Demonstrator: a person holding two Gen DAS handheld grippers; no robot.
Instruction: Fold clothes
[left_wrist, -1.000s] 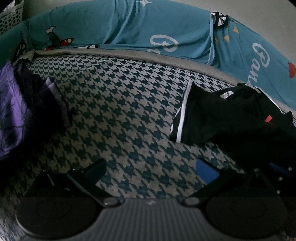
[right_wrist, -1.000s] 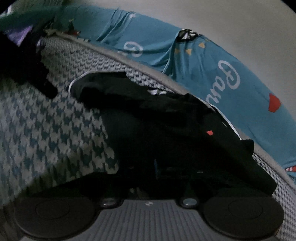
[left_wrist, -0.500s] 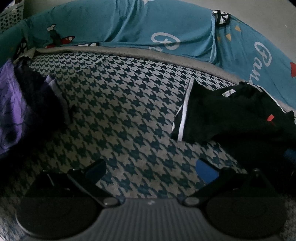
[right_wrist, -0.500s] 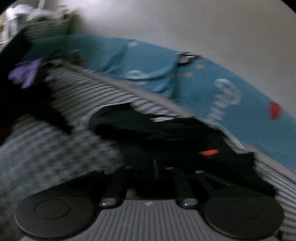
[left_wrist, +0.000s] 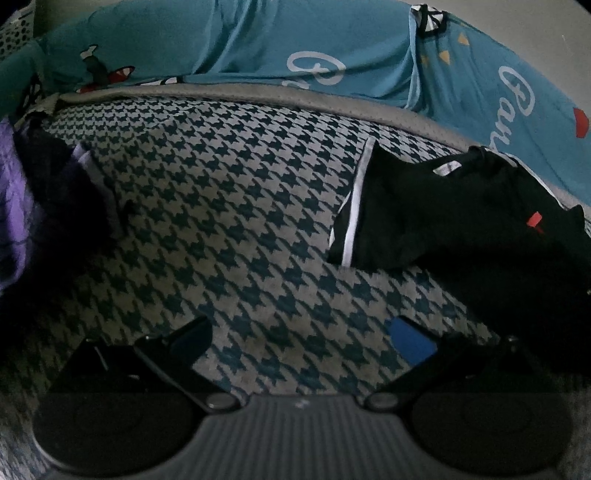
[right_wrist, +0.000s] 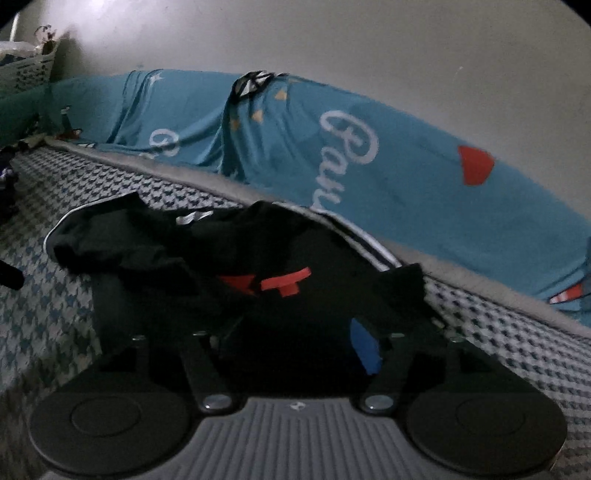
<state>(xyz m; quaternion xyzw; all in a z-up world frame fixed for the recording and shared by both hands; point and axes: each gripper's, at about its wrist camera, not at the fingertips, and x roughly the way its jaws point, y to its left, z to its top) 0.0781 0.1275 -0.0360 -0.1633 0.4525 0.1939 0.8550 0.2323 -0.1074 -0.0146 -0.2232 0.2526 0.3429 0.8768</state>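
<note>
A crumpled black garment (left_wrist: 443, 214) with white piping and a small red mark lies at the right of the houndstooth bed cover (left_wrist: 221, 192). My left gripper (left_wrist: 301, 332) hovers open over bare cover to the garment's left, nothing between its fingers. In the right wrist view the same black garment (right_wrist: 184, 251) spreads just ahead of my right gripper (right_wrist: 295, 339), red mark (right_wrist: 284, 284) showing. Its jaws are opening. Dark cloth lies low between the fingers, and the blue pad (right_wrist: 364, 347) stands free of it.
A pile of purple and dark clothes (left_wrist: 14, 206) sits at the left edge of the bed. A teal printed blanket (right_wrist: 406, 184) runs along the wall behind. A white woven basket (right_wrist: 26, 70) stands at the far left corner.
The right gripper's jaws have gone from shut on the black garment to apart, and its view has swung up and along the garment. The left gripper has stayed put.
</note>
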